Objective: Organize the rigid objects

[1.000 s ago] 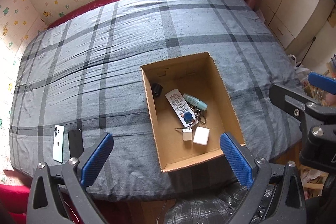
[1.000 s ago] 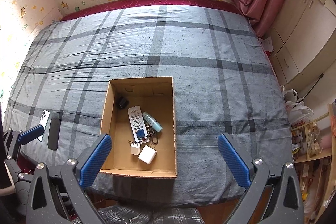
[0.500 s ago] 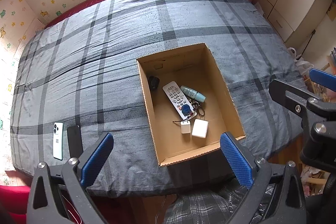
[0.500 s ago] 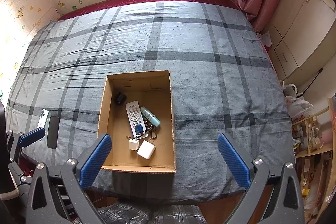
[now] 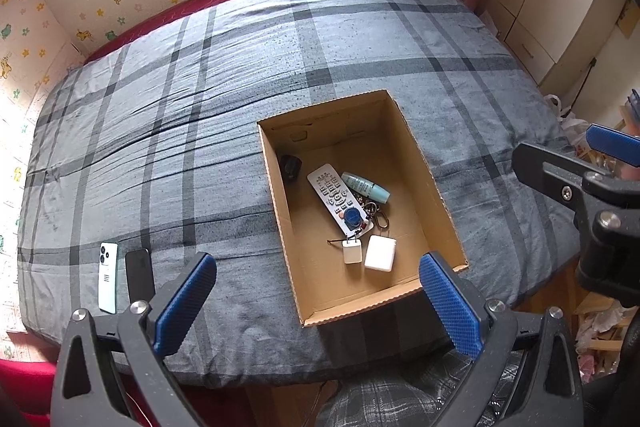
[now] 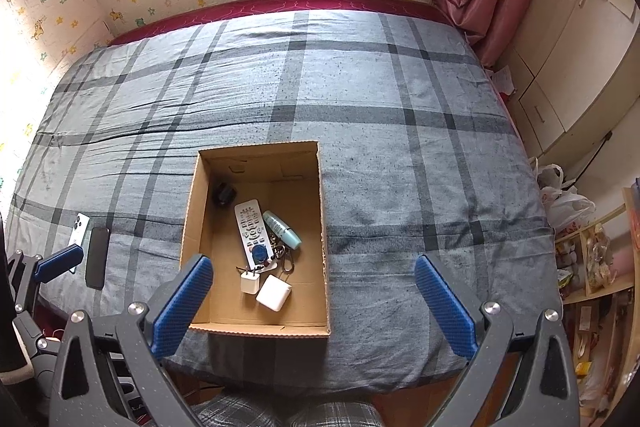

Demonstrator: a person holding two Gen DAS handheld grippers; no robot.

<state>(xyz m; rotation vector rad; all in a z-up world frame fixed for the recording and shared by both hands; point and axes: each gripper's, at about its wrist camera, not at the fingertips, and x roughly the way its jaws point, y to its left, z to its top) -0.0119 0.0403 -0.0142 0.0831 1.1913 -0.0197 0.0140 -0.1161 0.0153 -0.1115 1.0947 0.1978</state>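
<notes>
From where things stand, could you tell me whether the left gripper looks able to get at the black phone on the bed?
Probably yes. The left gripper is open and empty, the black phone lies flat on the bedspread just beside its left finger, and only the white phone lies alongside.

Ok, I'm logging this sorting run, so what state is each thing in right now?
cardboard box: open-topped, on the bed.
remote: flat inside the box.
teal tube: lying beside the remote.
two white chargers: in the box, near its front.
white phone: on the bedspread, back up.
black phone: beside it, outside the box.
left gripper: open, empty.
right gripper: open, empty.
</notes>
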